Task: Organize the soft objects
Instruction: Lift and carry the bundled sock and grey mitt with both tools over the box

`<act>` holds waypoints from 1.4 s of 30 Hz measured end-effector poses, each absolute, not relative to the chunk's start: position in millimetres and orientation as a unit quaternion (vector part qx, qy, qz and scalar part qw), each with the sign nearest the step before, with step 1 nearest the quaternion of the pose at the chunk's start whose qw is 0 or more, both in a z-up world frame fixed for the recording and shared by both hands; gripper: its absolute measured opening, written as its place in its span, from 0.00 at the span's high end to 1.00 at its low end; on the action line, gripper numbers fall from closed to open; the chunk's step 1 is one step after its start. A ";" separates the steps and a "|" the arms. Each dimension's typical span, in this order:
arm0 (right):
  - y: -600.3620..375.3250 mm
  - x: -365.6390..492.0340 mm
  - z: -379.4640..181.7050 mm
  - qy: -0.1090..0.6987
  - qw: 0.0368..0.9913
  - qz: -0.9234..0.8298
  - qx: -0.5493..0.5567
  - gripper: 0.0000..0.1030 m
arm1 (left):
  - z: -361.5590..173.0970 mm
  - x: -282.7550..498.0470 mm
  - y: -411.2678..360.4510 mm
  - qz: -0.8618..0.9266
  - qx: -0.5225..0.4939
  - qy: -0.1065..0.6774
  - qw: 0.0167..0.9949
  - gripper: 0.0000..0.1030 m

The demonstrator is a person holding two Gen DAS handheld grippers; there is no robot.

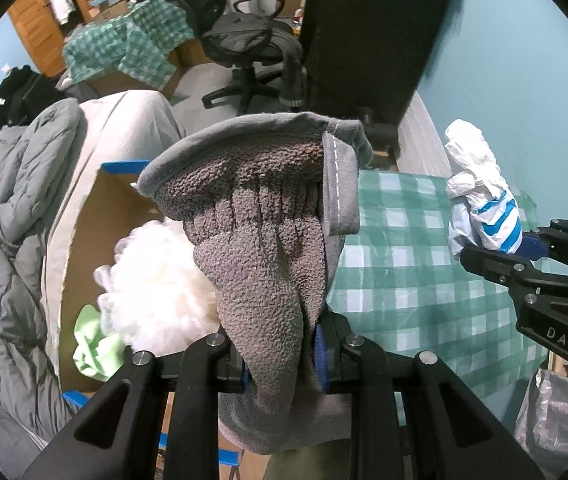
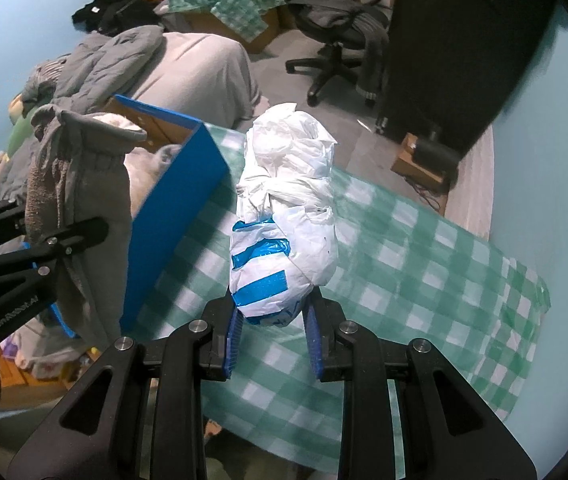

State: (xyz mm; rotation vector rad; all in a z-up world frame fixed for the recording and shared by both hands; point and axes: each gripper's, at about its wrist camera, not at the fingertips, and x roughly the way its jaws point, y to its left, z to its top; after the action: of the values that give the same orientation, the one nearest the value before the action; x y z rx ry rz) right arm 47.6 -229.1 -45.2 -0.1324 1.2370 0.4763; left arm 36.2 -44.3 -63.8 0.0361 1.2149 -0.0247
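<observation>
My left gripper [image 1: 279,364] is shut on a grey fleece glove [image 1: 263,220], which stands up from the jaws with its cuff on top. It hangs above a blue-edged cardboard box [image 1: 95,216] holding white stuffing [image 1: 159,280] and a pale green cloth [image 1: 91,344]. My right gripper [image 2: 271,320] is shut on a knotted white plastic bag with blue stripes [image 2: 288,220], held over the green checked tablecloth [image 2: 404,280]. The right wrist view shows the left gripper [image 2: 43,256] with the glove [image 2: 79,200] at the left, beside the box [image 2: 179,208]. At the right edge of the left wrist view are the right gripper [image 1: 524,240] and the bag [image 1: 480,192].
A grey quilted jacket [image 1: 15,216] and a grey-covered cushion [image 1: 123,120] lie left of the box. Behind stand a black office chair [image 1: 251,48], a carton draped in checked cloth [image 1: 123,44] and a tall dark cabinet [image 1: 372,32]. A small box [image 2: 420,160] sits on the floor.
</observation>
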 end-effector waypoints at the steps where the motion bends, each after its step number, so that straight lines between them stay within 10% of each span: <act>1: -225.1 47.8 -43.4 0.573 0.786 0.224 -0.062 0.75 | -62.7 36.0 -40.8 -0.010 0.015 0.570 0.821 0.77; 42: -42.6 90.6 -66.6 0.589 0.738 0.319 -0.086 0.75 | -105.2 33.7 118.4 0.085 -0.052 0.578 0.810 0.76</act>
State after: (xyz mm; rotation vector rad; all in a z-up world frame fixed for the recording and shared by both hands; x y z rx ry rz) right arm 90.6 -42.6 -66.6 -0.1879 1.2933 0.7000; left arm 33.7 118.4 -105.2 -0.1113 1.2360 0.1807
